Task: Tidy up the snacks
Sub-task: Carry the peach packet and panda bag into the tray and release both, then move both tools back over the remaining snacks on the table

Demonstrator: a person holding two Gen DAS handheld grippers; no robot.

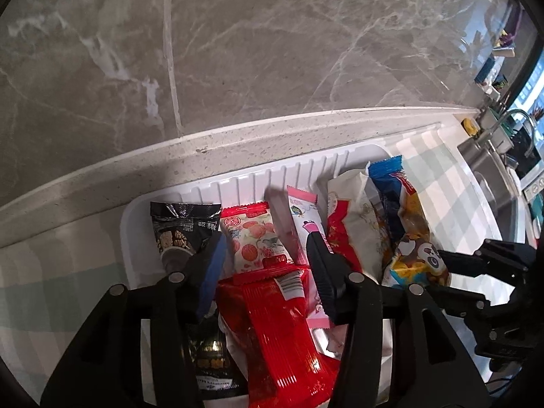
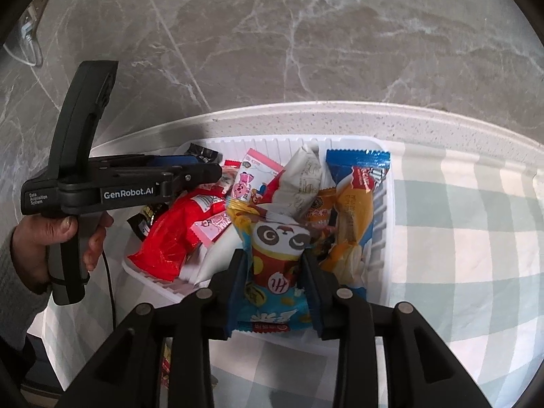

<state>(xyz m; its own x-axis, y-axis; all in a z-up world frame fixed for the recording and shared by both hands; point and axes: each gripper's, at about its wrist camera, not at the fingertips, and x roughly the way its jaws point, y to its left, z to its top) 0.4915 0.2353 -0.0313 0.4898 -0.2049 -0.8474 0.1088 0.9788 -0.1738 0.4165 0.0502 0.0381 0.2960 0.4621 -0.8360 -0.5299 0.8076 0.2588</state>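
A white ribbed tray (image 1: 238,183) (image 2: 384,238) on a chequered cloth holds several snack packets. My left gripper (image 1: 268,265) reaches into its left half and stands open around a shiny red packet (image 1: 278,323), below a peach-printed packet (image 1: 255,238). A black packet (image 1: 180,227) lies to its left. My right gripper (image 2: 273,272) is open with a panda-printed packet (image 2: 278,241) between its pads, which sit close beside the packet's sides as it rests in the tray. A blue-and-orange packet (image 2: 353,204) lies to the right. The left gripper (image 2: 217,170) also shows from the side.
The pale green chequered cloth (image 2: 459,238) covers a speckled stone counter (image 1: 238,139) that ends at a grey marble wall (image 1: 272,34). A sink with a tap (image 1: 516,119) lies far right. A hand (image 2: 57,238) in a grey sleeve holds the left gripper's handle.
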